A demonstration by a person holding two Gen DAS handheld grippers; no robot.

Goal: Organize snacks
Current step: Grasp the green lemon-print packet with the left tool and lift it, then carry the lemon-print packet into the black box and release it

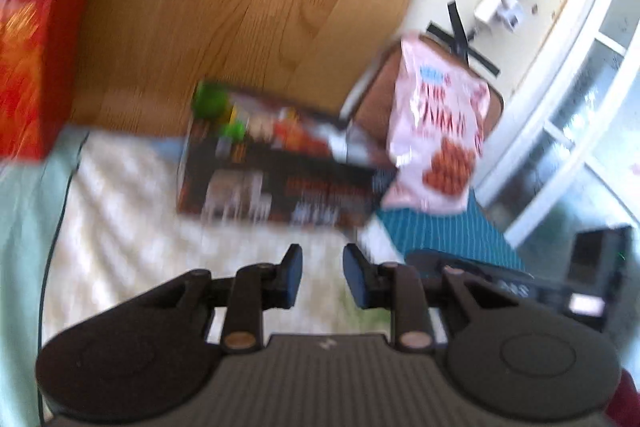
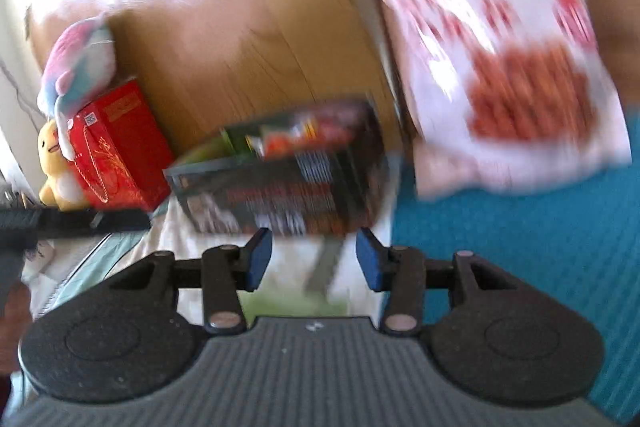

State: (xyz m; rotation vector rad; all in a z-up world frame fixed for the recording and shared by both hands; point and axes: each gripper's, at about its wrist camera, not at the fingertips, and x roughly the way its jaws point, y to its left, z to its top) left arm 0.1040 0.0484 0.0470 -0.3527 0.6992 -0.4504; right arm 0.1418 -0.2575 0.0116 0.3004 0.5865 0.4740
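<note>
**Q:** what are your claws holding?

**A:** Nothing. My left gripper (image 1: 322,277) is slightly apart, my right gripper (image 2: 314,259) wider. The dark snack box (image 1: 276,173) leans against the wooden board (image 1: 224,7), the pink snack bag (image 1: 436,131) beside it.

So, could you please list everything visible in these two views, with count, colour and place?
dark printed snack box: one, black with food pictures, centre, on the pale cloth.
pink snack bag: one, pink with red-brown balls, right of the box.
red carton: one, red, left of the box.
plush toys: two, pink-blue and yellow, beside the carton.
teal striped cloth: one, right.
wooden headboard: one, brown, behind.
left gripper: open, empty.
right gripper: open, empty.
</note>
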